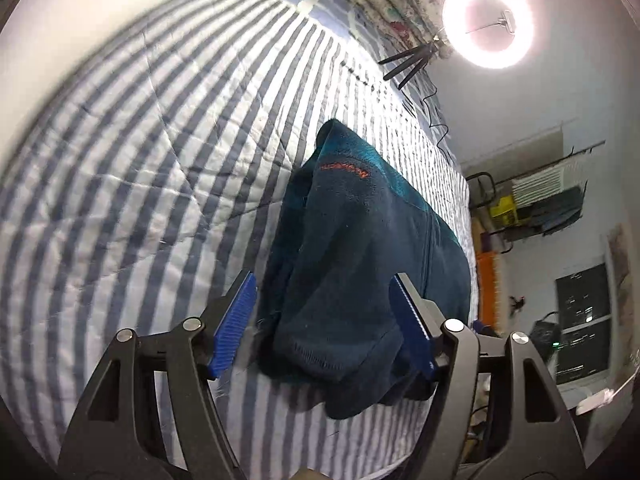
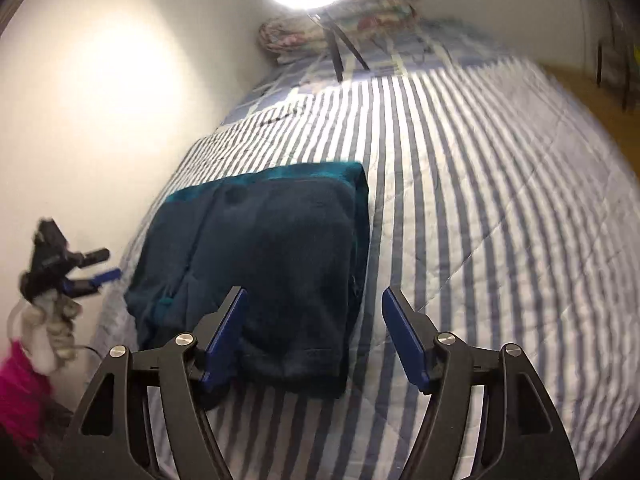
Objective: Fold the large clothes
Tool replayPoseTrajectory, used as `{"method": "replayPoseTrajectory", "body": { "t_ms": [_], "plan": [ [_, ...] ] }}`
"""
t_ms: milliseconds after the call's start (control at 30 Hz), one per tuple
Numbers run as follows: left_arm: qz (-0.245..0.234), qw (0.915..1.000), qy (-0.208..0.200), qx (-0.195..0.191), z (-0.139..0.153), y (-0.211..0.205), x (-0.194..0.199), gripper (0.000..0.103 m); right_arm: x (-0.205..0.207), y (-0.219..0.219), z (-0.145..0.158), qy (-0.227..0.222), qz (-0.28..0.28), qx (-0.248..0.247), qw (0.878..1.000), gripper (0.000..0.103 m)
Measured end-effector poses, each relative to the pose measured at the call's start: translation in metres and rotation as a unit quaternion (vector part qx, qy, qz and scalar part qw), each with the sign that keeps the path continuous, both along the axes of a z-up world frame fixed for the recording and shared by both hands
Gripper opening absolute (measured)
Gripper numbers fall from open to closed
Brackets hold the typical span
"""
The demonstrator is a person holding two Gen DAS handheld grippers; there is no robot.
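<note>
Folded fleece (image 1: 360, 264) between left tongs (image 1: 324, 320)

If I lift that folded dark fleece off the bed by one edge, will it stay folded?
Probably not. The fleece looks soft and thick, its layers sagging at the near hem, so it would likely droop and unfold. Its fuzzy surface should grip the pads rather than slip. On the striped quilt, a push would probably bunch it.

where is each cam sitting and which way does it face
Left wrist: on the left gripper, angled down at the folded fleece on the striped quilt; own open blue pads show.
Right wrist: on the right gripper, same downward look; the left gripper shows at far left.
Shared: fleece, quilt, ring light.
</note>
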State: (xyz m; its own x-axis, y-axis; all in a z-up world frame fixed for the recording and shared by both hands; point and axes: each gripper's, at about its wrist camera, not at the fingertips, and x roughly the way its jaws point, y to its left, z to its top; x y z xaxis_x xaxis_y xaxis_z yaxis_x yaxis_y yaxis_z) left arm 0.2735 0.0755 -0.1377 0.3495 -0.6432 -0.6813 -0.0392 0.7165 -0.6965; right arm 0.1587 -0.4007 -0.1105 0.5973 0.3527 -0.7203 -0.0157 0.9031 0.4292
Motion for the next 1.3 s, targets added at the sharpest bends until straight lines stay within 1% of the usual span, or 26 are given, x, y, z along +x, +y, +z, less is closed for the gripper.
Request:
{"method": "replayPoseTrajectory", "body": {
  "t_ms": [33, 100, 200, 300, 400, 467, 567, 700, 867, 933, 967, 1067, 1100, 1133, 1200, 1267, 1300],
  "plan": [
    [0.003, 0.9999, 0.009, -0.008, -0.003, -0.001, 0.004, 0.071, 0.004, -0.002, -0.005, 0.009, -0.002, 0.014, 1.000, 0.069],
    [0.018, 0.9984, 0.037, -0.039, -0.016, 0.000, 0.010, 0.071, 0.009, -0.008, -0.016, 0.029, -0.006, 0.033, 0.999, 0.069],
    [0.023, 0.9964, 0.053, -0.062, -0.027, -0.003, 0.021, 0.071, 0.015, -0.017, -0.028, 0.046, -0.008, 0.062, 0.997, 0.069],
    [0.008, 0.9966, 0.059, -0.058, -0.032, -0.011, 0.026, 0.071, 0.023, -0.024, -0.042, 0.063, -0.010, 0.095, 0.993, 0.069],
    [0.002, 0.9963, 0.072, -0.047, -0.046, -0.022, 0.030, 0.071, 0.029, -0.021, -0.055, 0.076, -0.010, 0.112, 0.991, 0.069],
    [-0.001, 0.9954, 0.082, -0.049, -0.057, -0.029, 0.030, 0.071, 0.033, -0.017, -0.063, 0.086, -0.006, 0.120, 0.989, 0.069],
    [0.000, 0.9961, 0.072, -0.051, -0.062, -0.036, 0.029, 0.071, 0.038, -0.013, -0.073, 0.093, 0.001, 0.125, 0.988, 0.069],
    [-0.006, 0.9973, 0.062, -0.038, -0.060, -0.044, 0.030, 0.071, 0.041, -0.015, -0.079, 0.095, -0.001, 0.136, 0.986, 0.069],
    [-0.013, 0.9989, 0.044, -0.012, -0.058, -0.062, 0.032, 0.058, 0.045, -0.007, -0.083, 0.093, 0.007, 0.137, 0.986, 0.069],
    [-0.015, 0.9992, 0.038, -0.002, -0.056, -0.070, 0.035, 0.054, 0.050, -0.002, -0.082, 0.092, 0.010, 0.135, 0.987, 0.063],
    [-0.015, 0.9993, 0.035, 0.003, -0.055, -0.072, 0.036, 0.054, 0.051, 0.001, -0.082, 0.092, 0.014, 0.137, 0.986, 0.057],
    [-0.014, 0.9994, 0.028, 0.014, -0.052, -0.079, 0.036, 0.054, 0.054, 0.015, -0.077, 0.087, 0.019, 0.118, 0.989, 0.053],
    [-0.010, 0.9994, 0.030, 0.016, -0.053, -0.080, 0.037, 0.059, 0.055, 0.017, -0.075, 0.086, 0.019, 0.116, 0.989, 0.052],
    [-0.004, 0.9993, 0.034, 0.015, -0.054, -0.082, 0.039, 0.063, 0.056, 0.019, -0.076, 0.086, 0.019, 0.116, 0.989, 0.052],
    [-0.003, 0.9993, 0.036, 0.010, -0.057, -0.082, 0.043, 0.065, 0.058, 0.020, -0.076, 0.086, 0.018, 0.118, 0.989, 0.053],
    [-0.008, 0.9993, 0.034, 0.013, -0.057, -0.084, 0.044, 0.066, 0.059, 0.021, -0.080, 0.092, 0.008, 0.121, 0.988, 0.063],
    [-0.009, 0.9993, 0.033, 0.013, -0.058, -0.083, 0.044, 0.066, 0.057, 0.014, -0.080, 0.095, 0.005, 0.127, 0.987, 0.063]
  ]
}}
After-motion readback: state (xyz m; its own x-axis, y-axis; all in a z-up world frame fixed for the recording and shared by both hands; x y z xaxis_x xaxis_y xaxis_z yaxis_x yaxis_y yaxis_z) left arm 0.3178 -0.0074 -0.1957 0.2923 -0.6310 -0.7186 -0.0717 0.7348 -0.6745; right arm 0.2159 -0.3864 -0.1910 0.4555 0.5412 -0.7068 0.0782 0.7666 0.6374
